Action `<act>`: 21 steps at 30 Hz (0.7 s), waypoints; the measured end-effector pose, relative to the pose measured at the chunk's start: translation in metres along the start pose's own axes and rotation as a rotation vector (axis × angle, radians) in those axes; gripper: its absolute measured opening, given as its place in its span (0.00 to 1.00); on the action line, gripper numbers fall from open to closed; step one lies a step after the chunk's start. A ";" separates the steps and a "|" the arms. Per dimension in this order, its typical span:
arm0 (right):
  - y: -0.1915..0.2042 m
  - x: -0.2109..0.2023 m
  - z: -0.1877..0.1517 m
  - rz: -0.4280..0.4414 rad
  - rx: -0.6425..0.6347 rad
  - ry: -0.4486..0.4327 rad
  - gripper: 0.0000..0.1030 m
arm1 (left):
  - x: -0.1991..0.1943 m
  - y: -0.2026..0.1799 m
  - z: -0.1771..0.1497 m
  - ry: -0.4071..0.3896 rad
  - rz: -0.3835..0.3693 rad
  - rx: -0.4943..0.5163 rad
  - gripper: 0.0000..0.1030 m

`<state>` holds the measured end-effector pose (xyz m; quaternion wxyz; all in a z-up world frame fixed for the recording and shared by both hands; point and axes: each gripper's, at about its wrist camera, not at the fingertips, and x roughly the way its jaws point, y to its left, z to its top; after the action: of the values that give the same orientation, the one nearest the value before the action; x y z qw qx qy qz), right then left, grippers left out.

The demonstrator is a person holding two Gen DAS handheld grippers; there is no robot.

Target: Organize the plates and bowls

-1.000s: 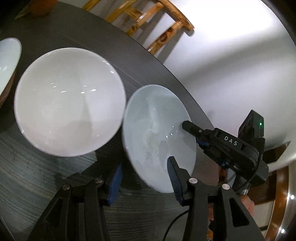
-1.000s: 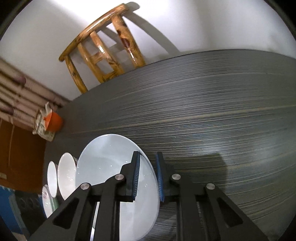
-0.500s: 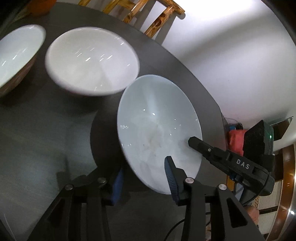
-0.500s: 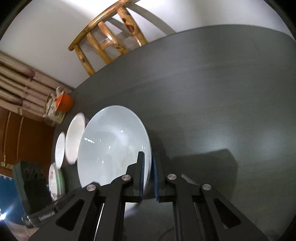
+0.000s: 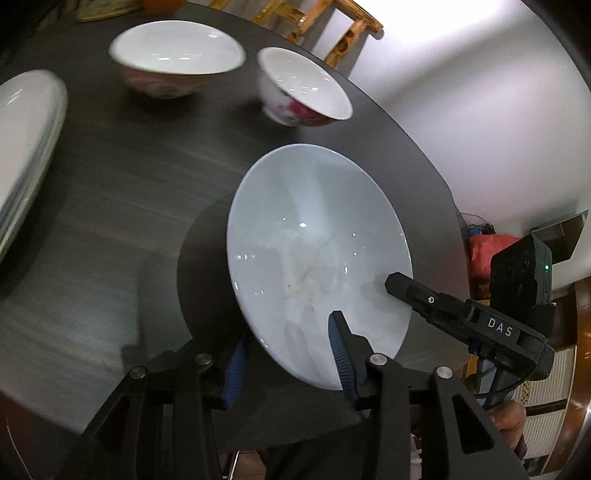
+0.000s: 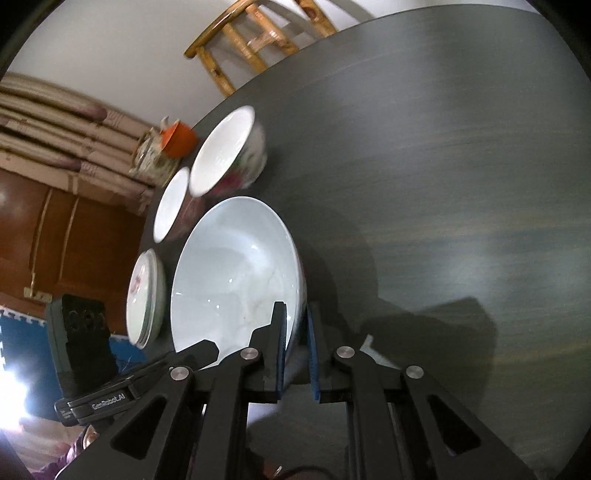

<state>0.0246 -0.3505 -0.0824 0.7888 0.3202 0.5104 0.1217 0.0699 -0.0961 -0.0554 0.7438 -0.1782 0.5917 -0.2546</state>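
Note:
A large pale blue-white bowl [image 5: 317, 236] is held tilted above the dark table. My right gripper [image 6: 295, 347] is shut on its rim; it also shows in the left wrist view [image 5: 395, 284]. My left gripper [image 5: 288, 354] is open, its two fingers on either side of the bowl's near rim, one inside and one under it, not clamped. The bowl also shows in the right wrist view [image 6: 236, 273]. Two flowered bowls [image 5: 303, 92] [image 5: 177, 55] stand further back. A stack of plates [image 5: 26, 140] lies at the left.
The round dark table [image 5: 110, 184] ends close on the right, with a wooden chair [image 5: 332, 26] behind it. An orange cup [image 6: 179, 138] stands on a patterned box at the table's far edge. The stacked plates [image 6: 142, 295] lie beside the held bowl.
Both grippers and the large bowl have drawn back from the other dishes. The flowered bowls now look further away and the plate stack has come into view. The right gripper has closed tighter on the rim.

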 end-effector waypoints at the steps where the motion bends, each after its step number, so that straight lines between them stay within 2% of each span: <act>1: 0.004 0.003 -0.006 0.009 0.000 0.005 0.11 | -0.006 0.005 -0.002 -0.014 0.009 0.003 0.40; 6: 0.017 0.009 -0.021 0.017 -0.001 0.011 0.11 | -0.034 0.009 -0.012 -0.066 0.046 0.063 0.40; 9: 0.022 0.009 -0.020 -0.008 -0.017 0.002 0.12 | -0.043 0.005 -0.012 -0.111 0.070 0.100 0.42; 14: 0.020 -0.002 -0.019 -0.026 -0.019 -0.030 0.14 | -0.050 0.013 -0.014 -0.139 0.078 0.102 0.42; 17: 0.013 -0.013 -0.014 -0.021 0.004 -0.059 0.26 | -0.058 0.016 -0.014 -0.146 0.072 0.115 0.42; 21: 0.011 -0.030 -0.005 -0.008 0.000 -0.112 0.27 | -0.064 0.006 0.000 -0.150 0.069 0.152 0.42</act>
<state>0.0086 -0.3555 -0.0546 0.8167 0.3243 0.4665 0.1006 0.0604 -0.0536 -0.0083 0.8058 -0.1195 0.5191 -0.2588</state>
